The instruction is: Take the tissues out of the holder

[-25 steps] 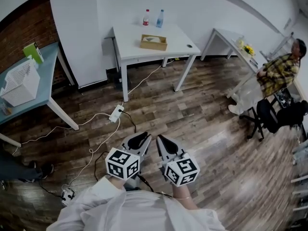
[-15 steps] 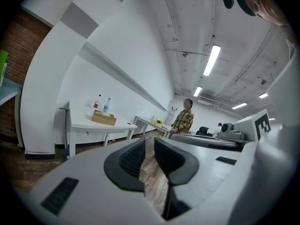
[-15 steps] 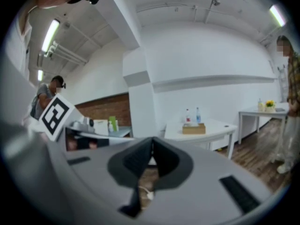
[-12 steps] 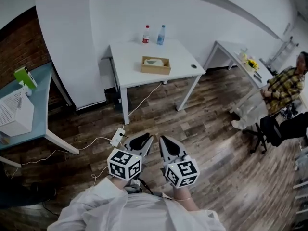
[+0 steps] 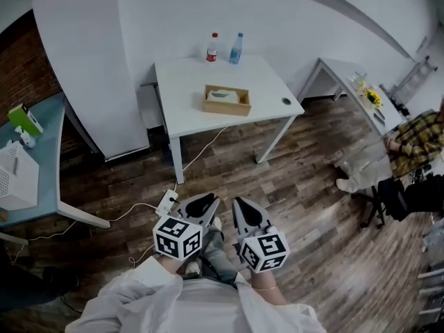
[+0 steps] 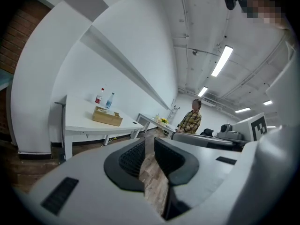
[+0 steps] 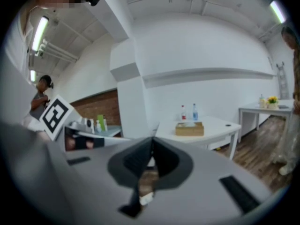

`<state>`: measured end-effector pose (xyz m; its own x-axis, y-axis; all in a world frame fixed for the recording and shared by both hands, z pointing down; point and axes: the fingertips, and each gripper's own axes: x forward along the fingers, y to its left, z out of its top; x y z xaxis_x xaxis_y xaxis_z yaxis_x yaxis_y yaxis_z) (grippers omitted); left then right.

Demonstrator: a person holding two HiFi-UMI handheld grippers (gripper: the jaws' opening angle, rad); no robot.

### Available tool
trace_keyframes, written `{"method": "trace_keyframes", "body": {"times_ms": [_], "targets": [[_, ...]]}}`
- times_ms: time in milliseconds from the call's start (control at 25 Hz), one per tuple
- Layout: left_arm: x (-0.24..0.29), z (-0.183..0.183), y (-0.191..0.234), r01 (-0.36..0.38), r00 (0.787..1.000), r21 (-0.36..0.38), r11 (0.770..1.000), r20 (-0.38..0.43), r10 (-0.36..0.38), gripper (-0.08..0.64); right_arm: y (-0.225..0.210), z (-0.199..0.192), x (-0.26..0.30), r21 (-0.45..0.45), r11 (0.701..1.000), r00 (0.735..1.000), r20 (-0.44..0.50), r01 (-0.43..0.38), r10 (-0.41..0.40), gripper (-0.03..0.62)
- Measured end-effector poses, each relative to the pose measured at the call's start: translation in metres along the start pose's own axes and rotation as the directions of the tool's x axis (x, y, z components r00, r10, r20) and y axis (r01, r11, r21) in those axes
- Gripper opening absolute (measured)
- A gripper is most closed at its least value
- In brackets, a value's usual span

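Though well beyond right tool (image 5: 240,204), holder (image 5: 227,100)

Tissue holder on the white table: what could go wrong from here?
1. The power strip and its cables lie on the floor in front of the white table: a trip or snag risk on the approach.
2. The red-label bottle and the blue bottle stand just behind the tissue holder; an overshoot may topple them.
3. Nothing visibly fixes the holder; a one-gripper pull may drag it along.
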<state>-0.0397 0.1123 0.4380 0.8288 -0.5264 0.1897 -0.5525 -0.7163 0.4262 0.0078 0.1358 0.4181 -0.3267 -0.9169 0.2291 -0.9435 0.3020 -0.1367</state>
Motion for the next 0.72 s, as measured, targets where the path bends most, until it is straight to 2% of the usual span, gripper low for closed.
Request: {"method": "trace_keyframes", "body": {"times_ms": [280, 440, 720], "targets": [[0.076, 0.024, 0.046, -0.033, 0.999, -0.026, 0.999, 0.005, 0.033, 0.080, -0.063, 0.016, 0.060, 0.008, 1.000, 1.000, 0.014, -0.017, 0.017, 0.009], [0.120, 0.050, 0.067, -0.059, 0.998, -0.022, 0.998, 0.016, 0.060, 0.080, -0.107, 0.030, 0.096, 0.011, 1.000, 1.000, 0.009, -0.028, 0.028, 0.009], [0.197, 0.104, 0.103, -0.095, 0.994, -0.016, 0.995, 0.059, 0.096, 0.080, -0.156, 0.070, 0.164, -0.031, 0.994, 0.994, 0.022, -0.108, 0.108, 0.009]]}}
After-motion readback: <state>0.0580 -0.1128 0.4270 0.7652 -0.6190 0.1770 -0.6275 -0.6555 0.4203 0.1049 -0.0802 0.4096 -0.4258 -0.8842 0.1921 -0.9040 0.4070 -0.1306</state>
